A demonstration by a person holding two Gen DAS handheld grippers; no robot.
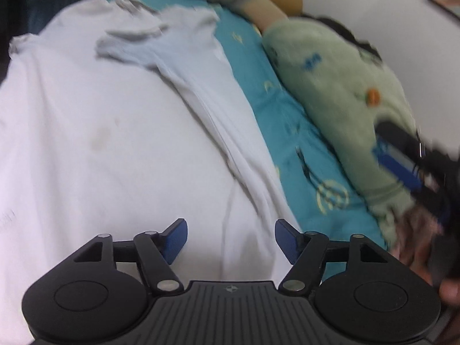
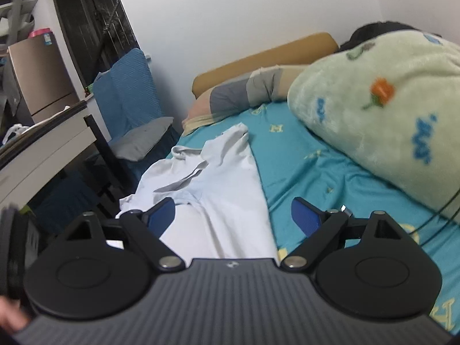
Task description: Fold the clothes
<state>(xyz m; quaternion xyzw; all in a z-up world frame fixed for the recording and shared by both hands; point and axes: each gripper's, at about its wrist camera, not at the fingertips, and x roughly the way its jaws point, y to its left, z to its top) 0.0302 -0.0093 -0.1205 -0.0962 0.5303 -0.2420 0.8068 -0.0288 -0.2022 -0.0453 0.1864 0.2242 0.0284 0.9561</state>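
Currently shirt (image 1: 120, 132) lies spread on sheet (image 1: 276, 106), one side lapped in toward 1 o'clock; left gripper (image 1: 231, 241) and right gripper (image 2: 233, 218) hover agape, holding nothing, likely lining up a hem grab.

Free room: flat white shirt (image 1: 100, 143) spreads over the bed's left half; a teal sheet (image 2: 302, 166) strip beside it lies bare. Obstacles: green blanket (image 2: 388, 115) mound bounds the strip on the right; pillows (image 2: 258, 57) block the far end; chair (image 2: 126, 97) and table (image 2: 43, 146) crowd the bed's left edge.
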